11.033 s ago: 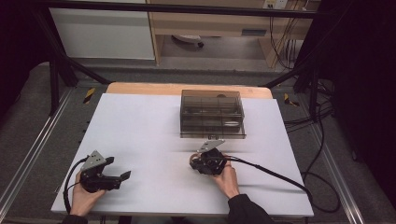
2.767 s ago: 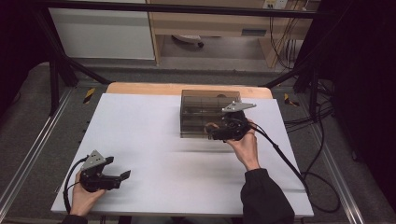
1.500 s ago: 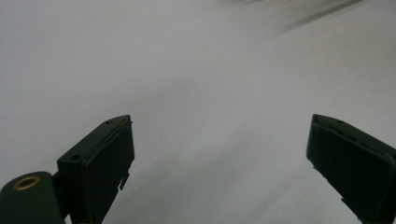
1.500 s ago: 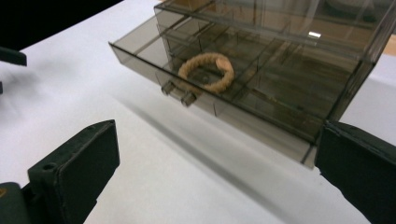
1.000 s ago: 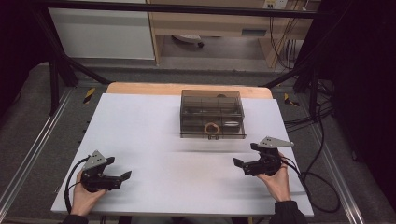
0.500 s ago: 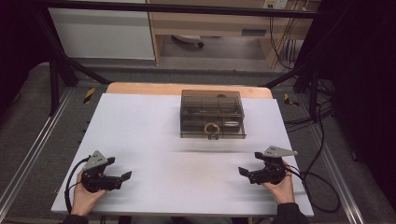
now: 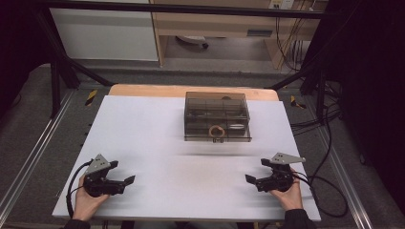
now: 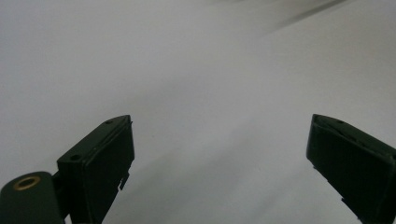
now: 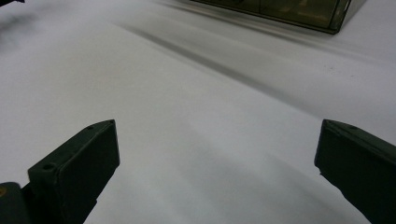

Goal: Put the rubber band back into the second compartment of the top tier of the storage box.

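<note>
A smoky see-through box [image 7: 217, 117] with compartments stands at the back middle of the white table [image 7: 191, 167]. A tan ring [image 7: 216, 130] lies in its front compartment. My left gripper [image 7: 122, 172] rests at the front left, held in a hand, open with nothing between its jaws. My right gripper [image 7: 257, 171] rests at the front right, also open and holding nothing. In the left gripper view my left gripper [image 8: 219, 158] has bare table between its spread jaws. In the right gripper view my right gripper [image 9: 217, 163] faces the box [image 9: 280, 9] far ahead.
Black cables [image 7: 325, 191] trail from the right gripper off the table's right edge. Metal rails [image 7: 28, 162] run along both sides of the table. A wooden strip [image 7: 143, 90] borders the far edge behind the box.
My right gripper went from the middle front up to the box, then drew back to the front right and is open. The tan ring now lies in the box. The left gripper stayed put.
</note>
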Demonstrator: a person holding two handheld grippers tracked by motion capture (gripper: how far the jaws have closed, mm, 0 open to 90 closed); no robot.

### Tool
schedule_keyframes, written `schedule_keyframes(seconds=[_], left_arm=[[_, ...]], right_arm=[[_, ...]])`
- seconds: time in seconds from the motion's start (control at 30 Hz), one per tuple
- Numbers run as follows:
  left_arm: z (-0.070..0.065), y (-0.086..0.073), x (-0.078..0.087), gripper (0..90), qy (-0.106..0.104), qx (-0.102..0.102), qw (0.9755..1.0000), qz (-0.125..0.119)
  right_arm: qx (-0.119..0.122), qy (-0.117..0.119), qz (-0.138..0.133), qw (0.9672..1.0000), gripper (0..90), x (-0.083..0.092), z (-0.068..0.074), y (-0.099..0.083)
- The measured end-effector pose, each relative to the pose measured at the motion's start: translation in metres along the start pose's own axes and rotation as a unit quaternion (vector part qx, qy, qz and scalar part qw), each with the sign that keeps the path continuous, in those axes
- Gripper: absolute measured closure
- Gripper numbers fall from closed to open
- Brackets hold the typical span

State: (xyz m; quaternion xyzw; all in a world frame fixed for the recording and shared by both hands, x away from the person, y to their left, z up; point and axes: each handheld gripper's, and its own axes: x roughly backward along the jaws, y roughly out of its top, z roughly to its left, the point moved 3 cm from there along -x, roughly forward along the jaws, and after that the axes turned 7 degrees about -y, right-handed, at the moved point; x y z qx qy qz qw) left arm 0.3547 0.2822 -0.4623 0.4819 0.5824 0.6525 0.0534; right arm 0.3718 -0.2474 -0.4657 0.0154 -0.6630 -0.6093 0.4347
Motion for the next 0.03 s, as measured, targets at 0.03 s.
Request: schedule_keyframes(seconds=[0.03], left_arm=[[-0.0001,0.0,-0.0002,7.2,0.0,0.001,1.0,-0.001]], right_arm=[[0.0,0.0,0.001,1.0,0.8,0.0001,0.0,0.0]])
